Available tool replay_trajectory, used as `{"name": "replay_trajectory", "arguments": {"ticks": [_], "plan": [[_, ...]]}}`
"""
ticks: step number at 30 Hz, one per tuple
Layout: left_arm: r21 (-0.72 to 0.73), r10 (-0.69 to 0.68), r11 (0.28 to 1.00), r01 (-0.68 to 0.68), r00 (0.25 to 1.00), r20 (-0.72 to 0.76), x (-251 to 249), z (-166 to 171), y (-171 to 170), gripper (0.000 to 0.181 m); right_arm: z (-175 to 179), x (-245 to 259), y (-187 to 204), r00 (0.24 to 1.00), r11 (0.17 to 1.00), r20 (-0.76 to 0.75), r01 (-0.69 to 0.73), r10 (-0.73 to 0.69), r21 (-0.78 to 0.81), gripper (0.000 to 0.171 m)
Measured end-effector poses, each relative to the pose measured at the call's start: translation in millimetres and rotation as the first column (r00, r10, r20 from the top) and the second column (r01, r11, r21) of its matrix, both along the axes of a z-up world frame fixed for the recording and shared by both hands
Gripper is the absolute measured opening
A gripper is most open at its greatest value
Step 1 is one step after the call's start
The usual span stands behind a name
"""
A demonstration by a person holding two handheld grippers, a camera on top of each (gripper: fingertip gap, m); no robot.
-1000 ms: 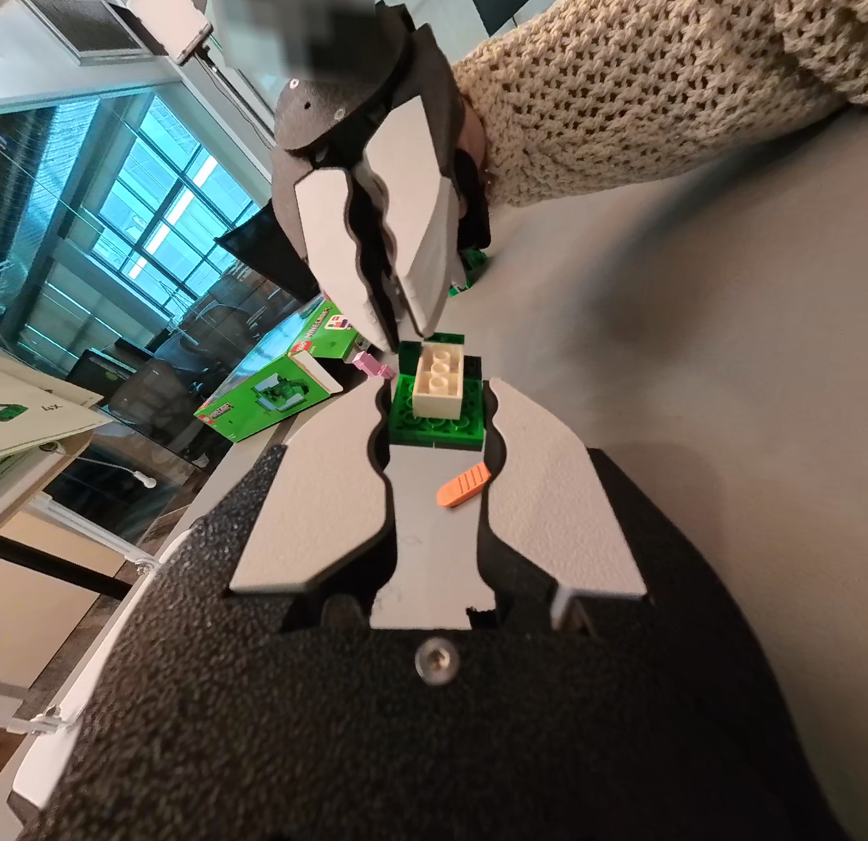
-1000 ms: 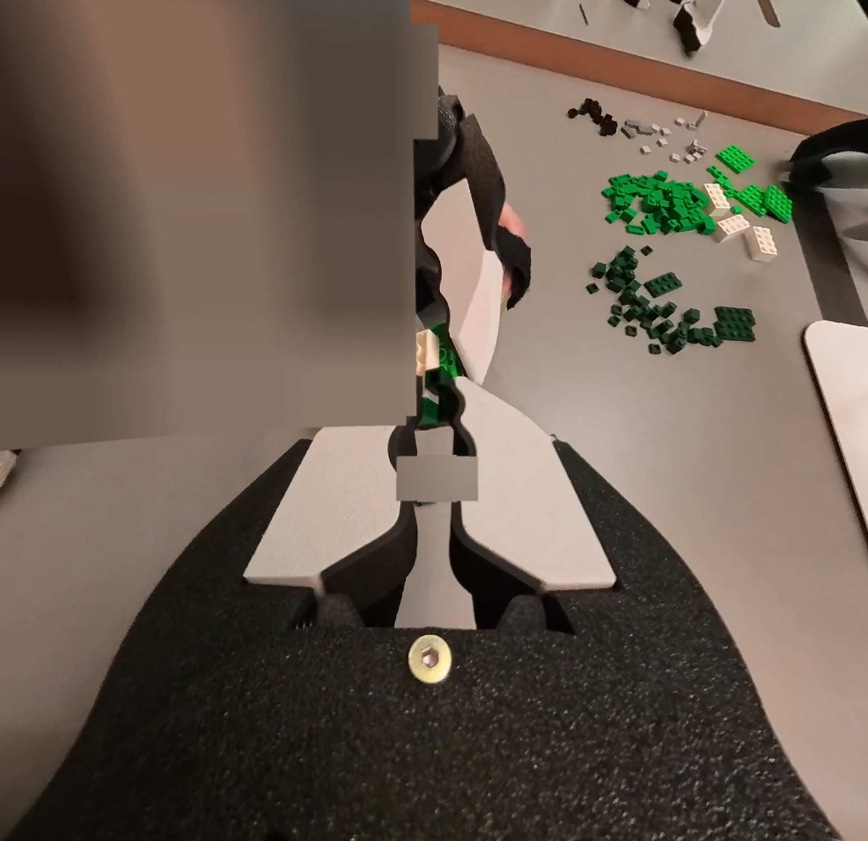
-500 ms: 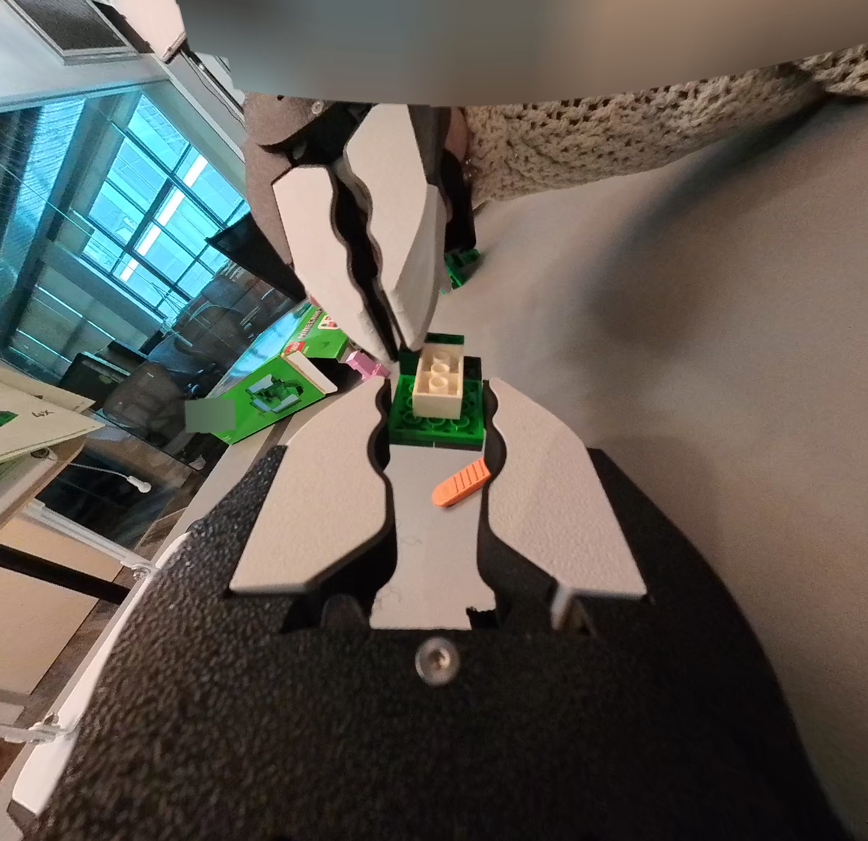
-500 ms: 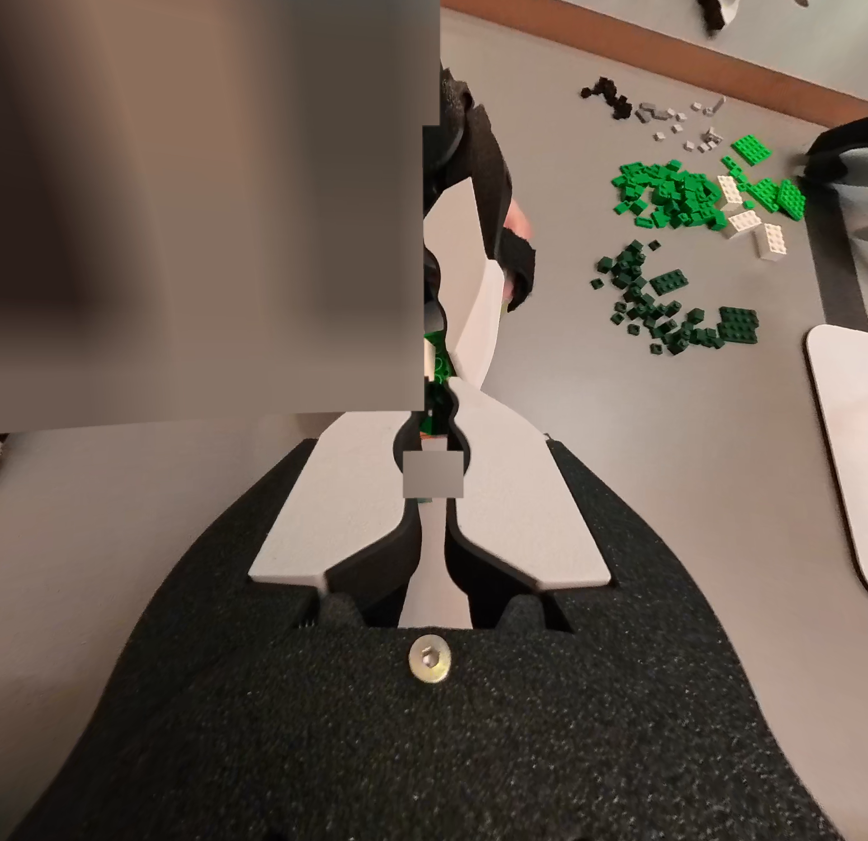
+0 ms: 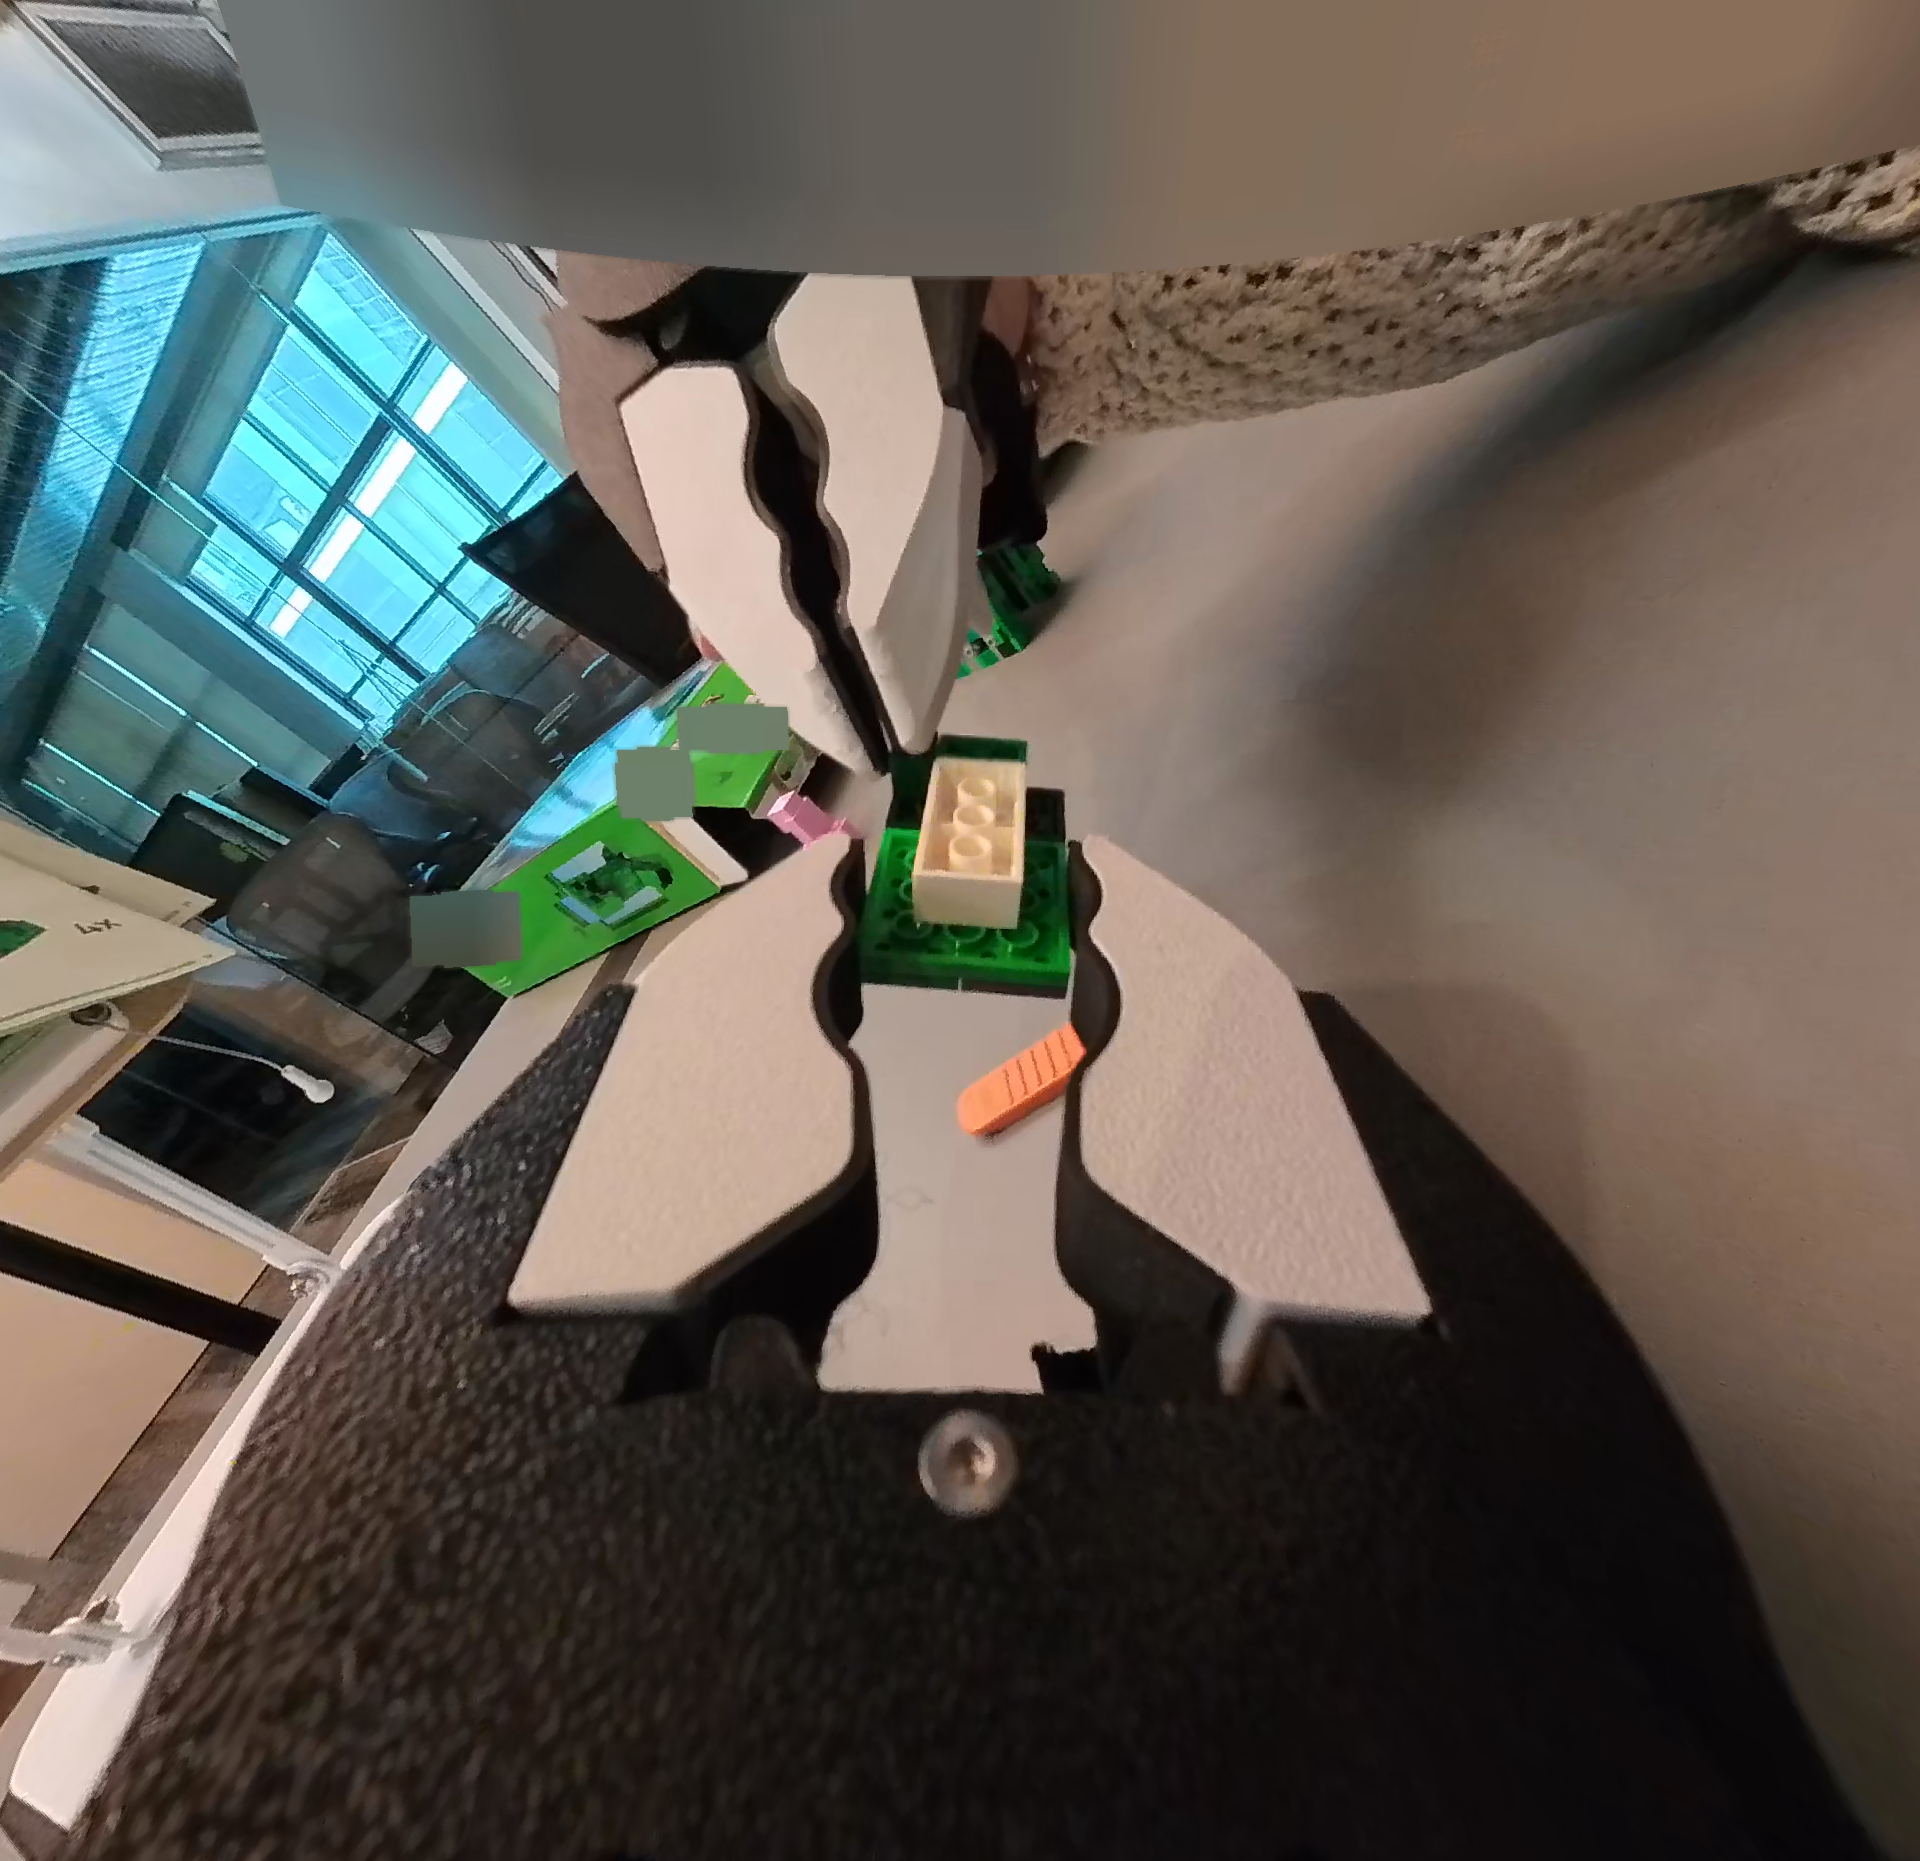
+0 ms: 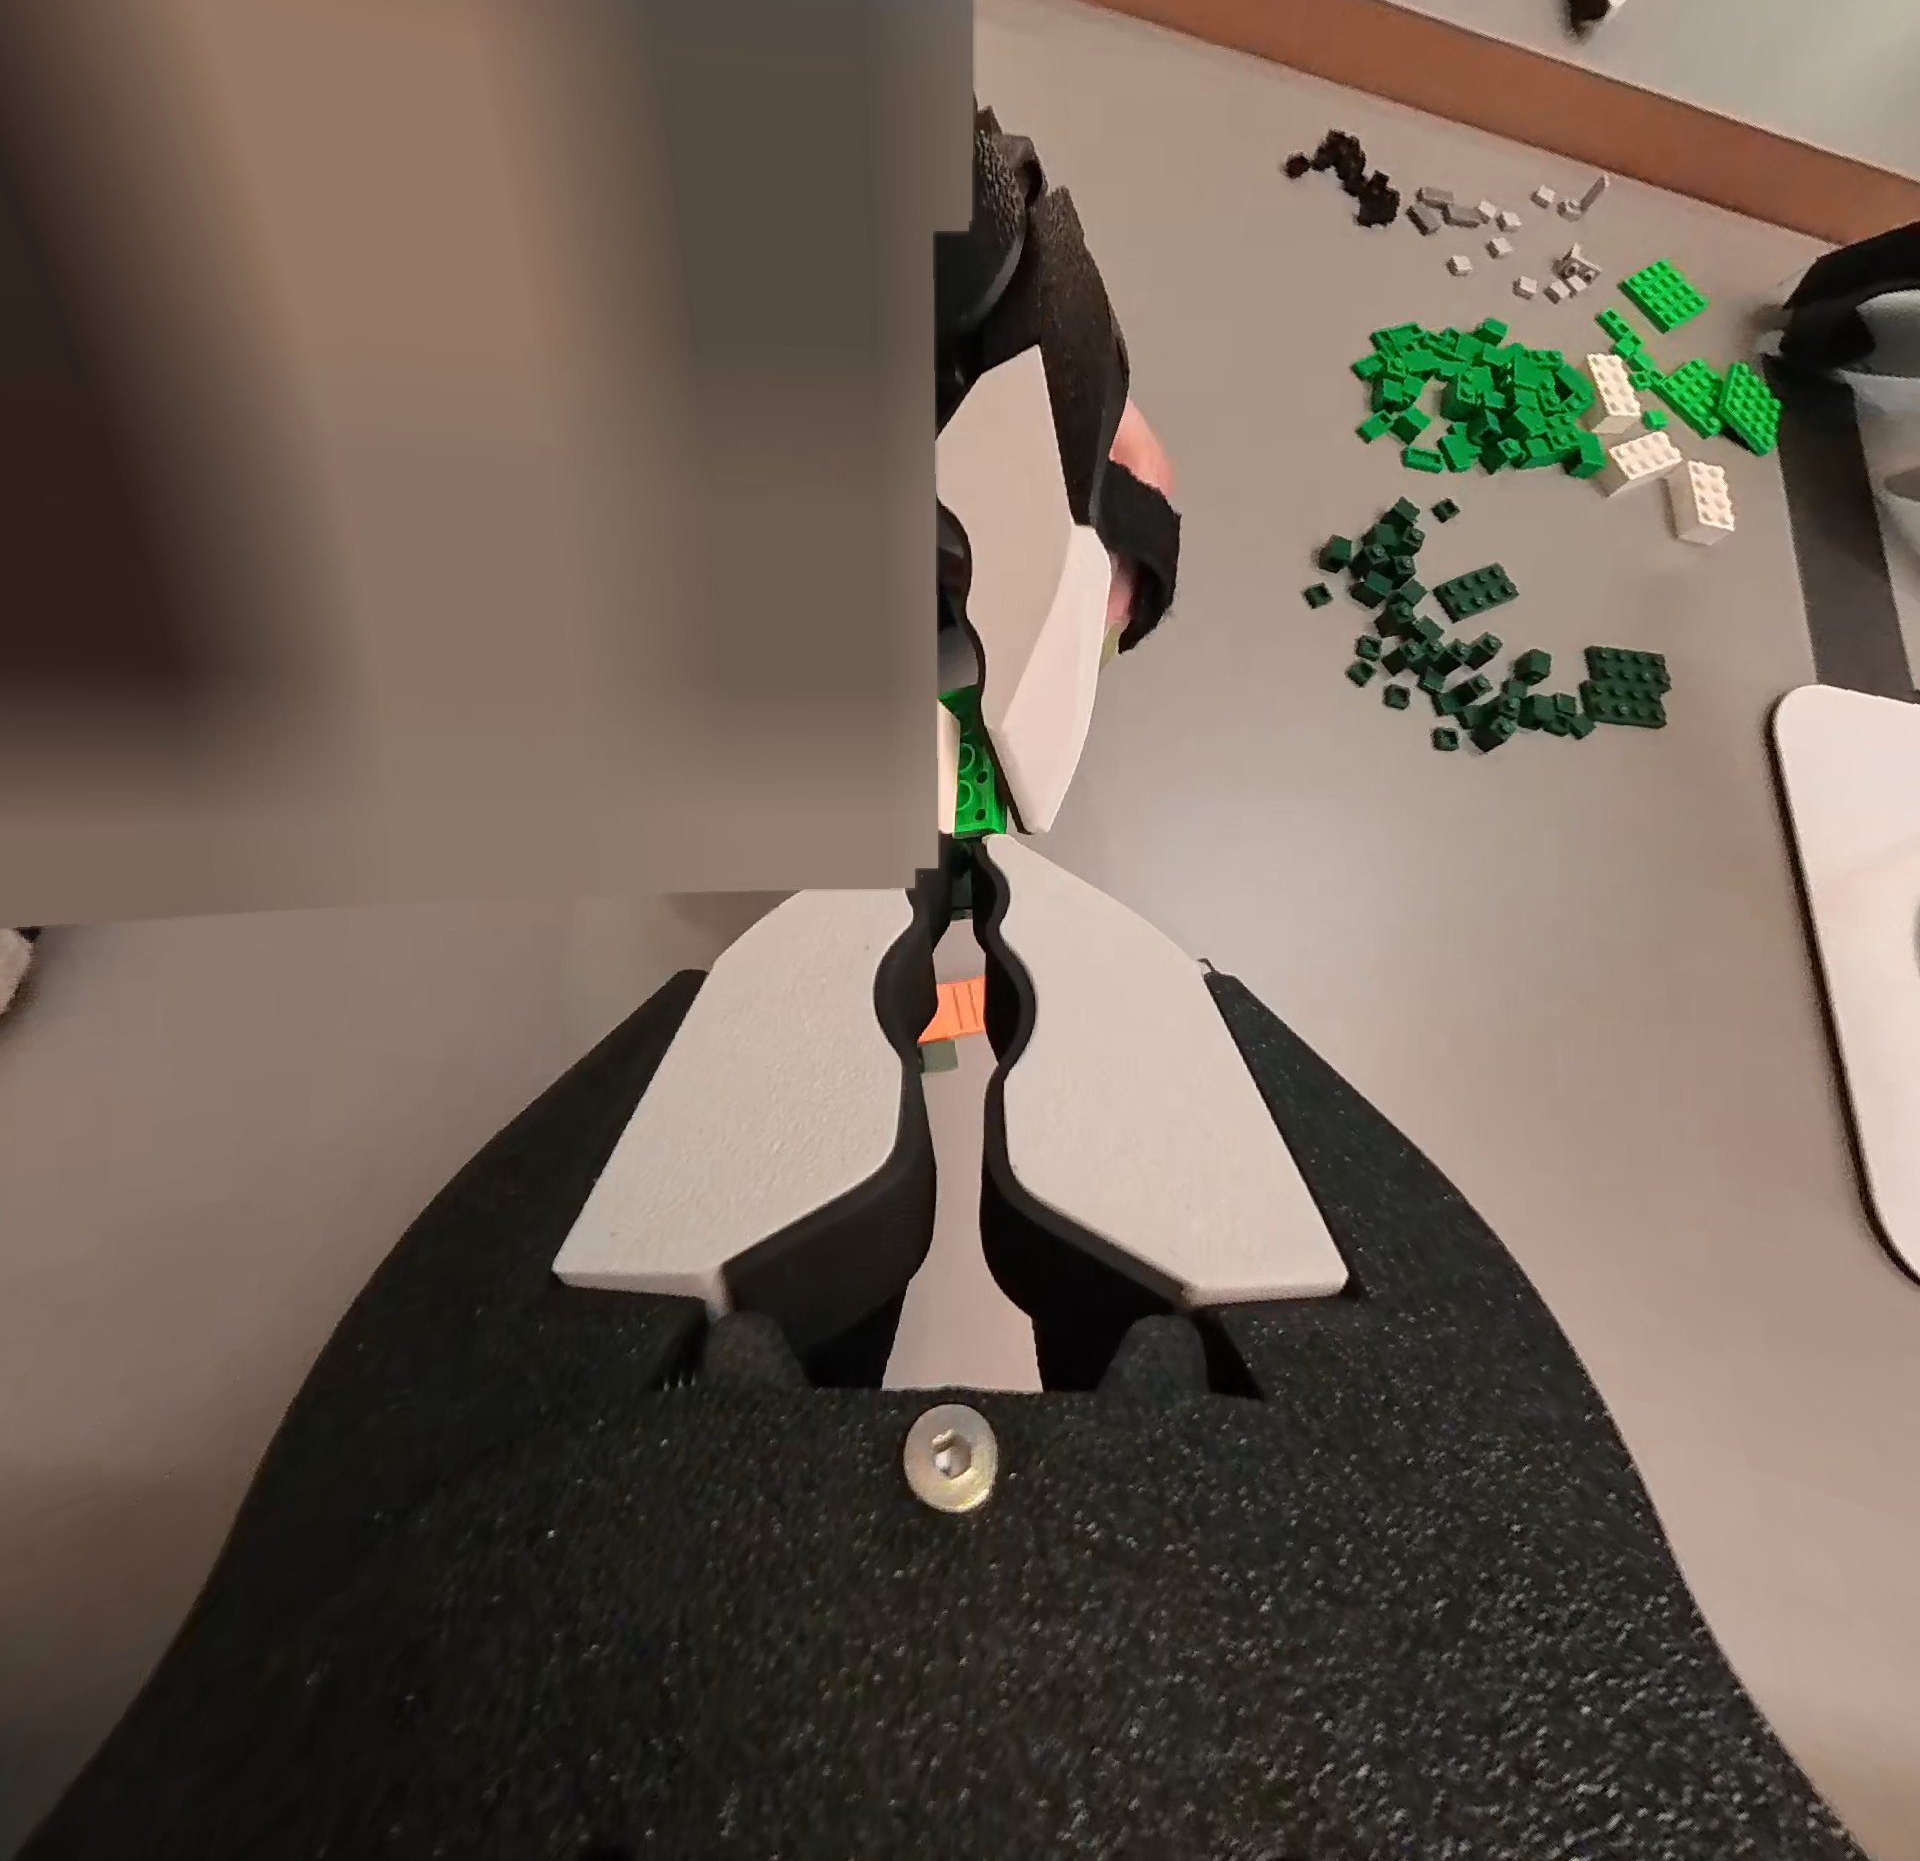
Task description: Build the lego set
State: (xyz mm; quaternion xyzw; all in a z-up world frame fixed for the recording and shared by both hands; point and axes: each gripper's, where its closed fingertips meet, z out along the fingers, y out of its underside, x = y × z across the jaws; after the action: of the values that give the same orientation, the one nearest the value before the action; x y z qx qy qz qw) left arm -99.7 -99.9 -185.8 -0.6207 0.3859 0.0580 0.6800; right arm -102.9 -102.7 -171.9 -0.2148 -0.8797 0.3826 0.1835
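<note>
My left gripper [image 5: 964, 881] is shut on a bright green plate [image 5: 966, 944], gripping it by its two side edges just above the grey table. A cream brick [image 5: 971, 855] sits studs-up on the plate. My right gripper [image 6: 961, 866] has its jaws nearly together and nothing shows between them. In the left wrist view it [image 5: 888, 751] comes down from above, with its tips at the plate's far edge beside the cream brick. In the right wrist view the plate [image 6: 975, 783] is partly hidden by a blurred patch and the left gripper's finger [image 6: 1039, 616].
An orange wedge-shaped piece [image 5: 1023, 1079] lies on the table under the left gripper. To the right lie piles of bright green bricks [image 6: 1475, 398], dark green bricks [image 6: 1455, 648], white bricks [image 6: 1652, 450] and small grey and black pieces [image 6: 1455, 216]. A white board [image 6: 1849, 928] is at the right edge. A green box [image 5: 603, 886] stands at the far left.
My right gripper's jaws have closed from a clear gap to nearly together, staying at the plate's far edge. My left gripper still holds the plate and brick in place.
</note>
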Motion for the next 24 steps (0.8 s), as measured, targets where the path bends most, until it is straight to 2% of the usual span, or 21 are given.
{"name": "replay_trajectory", "arguments": {"ticks": [11,24], "plan": [[0.029,-0.034,0.999,0.033,0.999,0.035,2.7,7.0,-3.8,0.036,6.4,0.9,-3.0,1.000,0.995,-0.007,-0.025,0.025,-0.092,0.005],[0.047,-0.042,0.998,0.040,0.998,0.040,3.6,10.2,-5.1,0.036,10.4,-0.1,-3.7,1.000,0.992,-0.018,-0.021,0.019,-0.124,0.007]]}}
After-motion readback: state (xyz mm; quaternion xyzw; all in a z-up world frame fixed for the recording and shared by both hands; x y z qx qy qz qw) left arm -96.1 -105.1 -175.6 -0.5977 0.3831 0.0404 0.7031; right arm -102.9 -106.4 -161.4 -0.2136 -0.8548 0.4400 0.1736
